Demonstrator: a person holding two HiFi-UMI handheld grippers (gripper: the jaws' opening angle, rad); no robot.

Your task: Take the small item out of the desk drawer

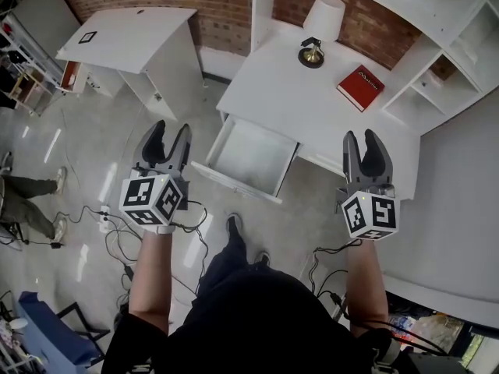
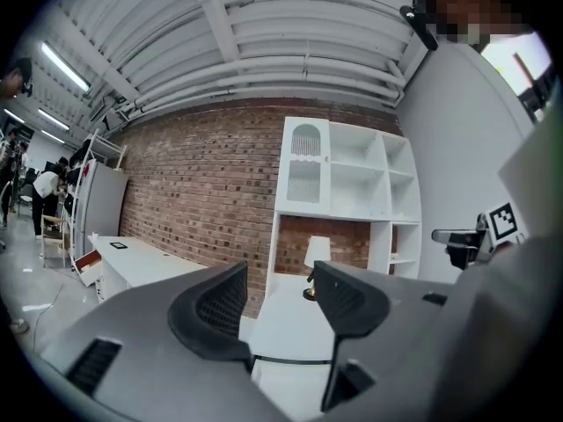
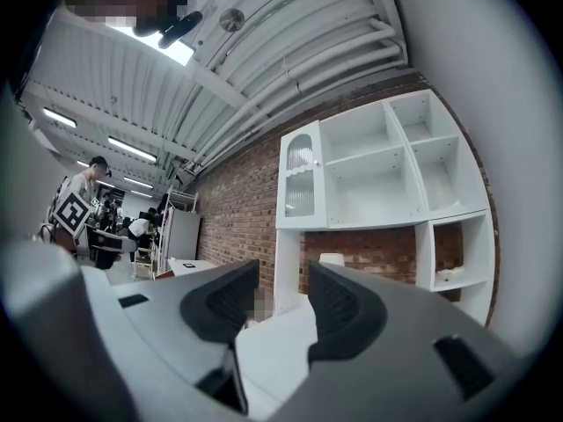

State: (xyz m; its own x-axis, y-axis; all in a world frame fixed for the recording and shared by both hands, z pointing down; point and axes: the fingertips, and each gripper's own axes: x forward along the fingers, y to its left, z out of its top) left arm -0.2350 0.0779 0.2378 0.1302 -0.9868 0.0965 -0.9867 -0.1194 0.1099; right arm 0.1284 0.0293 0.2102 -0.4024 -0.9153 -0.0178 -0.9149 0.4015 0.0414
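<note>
Where the white shelving unit (image 1: 456, 45) rises against the brick wall, its upper compartments are cut off by the head view's edge.

- Bench (image 1: 312, 107): white, set against the shelving. Its top is largely bare.
- Second bench (image 1: 132, 37): white, well apart to the left. Plays no part in the task.
- Drawer (image 1: 253, 156): pulled out from the bench's front edge near its left corner, probably so it can be reached into. The part of its floor that shows looks bare, and its back runs under the bench top, out of sight.
- Left hand-held gripper (image 1: 170, 131): released, with nothing between its jaws. Held short of the drawer, off its left side.
- Right hand-held gripper (image 1: 361, 137): released and empty, over the bench's front edge to the right of the drawer.
- Table lamp (image 1: 321, 26): upright at the bench's back edge.
- Red book (image 1: 360, 87): lies flat toward the bench's right back corner.
- Small item: not made out in any view. Judged to be hidden in the drawer's covered back.
</note>
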